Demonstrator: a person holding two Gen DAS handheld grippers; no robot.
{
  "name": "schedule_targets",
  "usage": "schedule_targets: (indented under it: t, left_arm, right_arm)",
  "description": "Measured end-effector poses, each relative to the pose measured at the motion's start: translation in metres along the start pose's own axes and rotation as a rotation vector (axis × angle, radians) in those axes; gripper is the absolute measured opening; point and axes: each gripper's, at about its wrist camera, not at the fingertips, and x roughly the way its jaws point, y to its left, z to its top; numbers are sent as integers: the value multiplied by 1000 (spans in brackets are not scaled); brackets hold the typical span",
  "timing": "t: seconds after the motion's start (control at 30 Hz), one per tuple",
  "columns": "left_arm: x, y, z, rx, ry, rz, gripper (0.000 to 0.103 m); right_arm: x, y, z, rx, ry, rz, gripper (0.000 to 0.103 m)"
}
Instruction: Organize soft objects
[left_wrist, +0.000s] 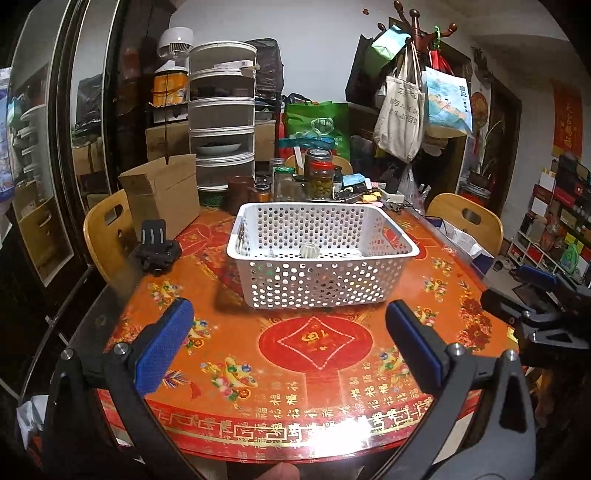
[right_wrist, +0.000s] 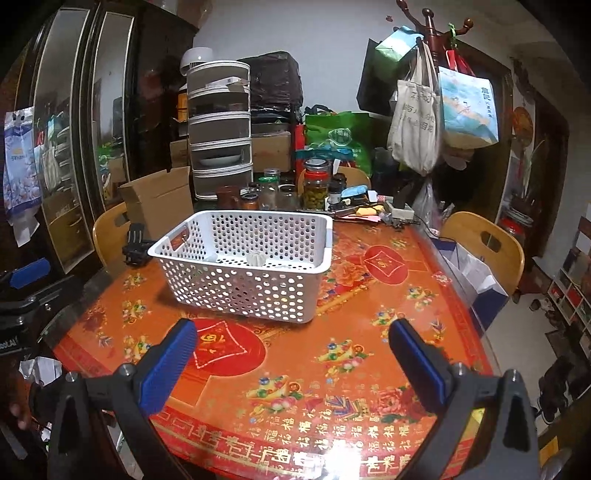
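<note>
A white perforated basket (left_wrist: 373, 242) stands on the red patterned table (left_wrist: 317, 343); it also shows in the right wrist view (right_wrist: 184, 240). A small pale ribbed soft object (left_wrist: 308, 251) peeks over its near rim, also seen in the right wrist view (right_wrist: 256, 258). Other contents are hidden behind the wall. My left gripper (left_wrist: 290, 325) is open and empty, above the table short of the basket. My right gripper (right_wrist: 293, 339) is open and empty, to the basket's front right. The right gripper shows at the left view's right edge (left_wrist: 532, 291).
A cardboard box (left_wrist: 162, 192), stacked food covers (left_wrist: 221, 110) and several jars (left_wrist: 319, 173) crowd the table's far side. A black strapped mount (left_wrist: 157, 247) lies left of the basket. Wooden chairs (left_wrist: 107, 232) (left_wrist: 469, 221) stand at both sides. Bags hang on a coat rack (left_wrist: 402, 107).
</note>
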Motion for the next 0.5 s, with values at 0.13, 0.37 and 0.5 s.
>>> schedule_targets:
  t: [0.13,0.37,0.5]
  left_arm:
    - [2,2,1,4,6,0,103]
    - [3,2,1,4,8,-1,103]
    - [3,1,0,6,8,0,103]
  right_arm:
    - [-2,6,0,-12,1,8,103]
    - [-3,10,0,-16,-1,13,103]
    - [-2,9,0,-13,4,15,103]
